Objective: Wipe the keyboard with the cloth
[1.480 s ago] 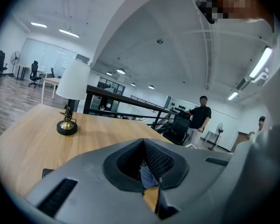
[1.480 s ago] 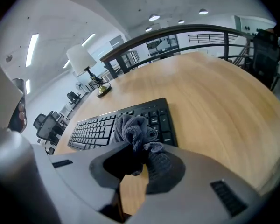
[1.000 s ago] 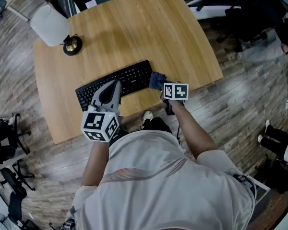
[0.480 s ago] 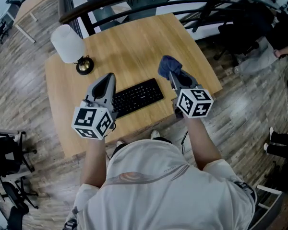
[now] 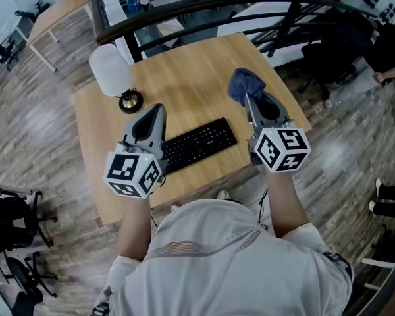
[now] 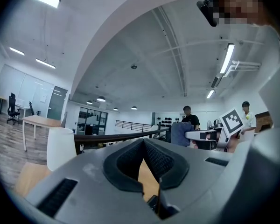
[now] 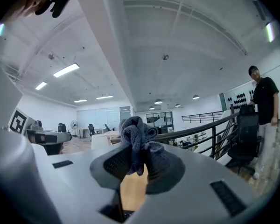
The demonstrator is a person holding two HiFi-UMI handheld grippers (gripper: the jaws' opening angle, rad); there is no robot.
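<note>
A white lamp (image 5: 110,71) stood at the table's (image 5: 184,58) far left corner, with a railing (image 5: 204,5) beyond the far edge. The keyboard (image 5: 199,143) lay by the near edge, bare wood around it. Both forearms reached forward. The left gripper (image 5: 159,108) was clenched and empty, and the right gripper (image 5: 248,99) pinched the cloth (image 5: 245,84) right of the keyboard.

My left gripper (image 5: 159,110) is covering the left end of the keyboard (image 5: 201,143), the lower part of the cloth (image 5: 245,83) is disappearing between the jaws of my right gripper (image 5: 249,98), the marker cubes (image 5: 133,172) are hiding my hands
</note>
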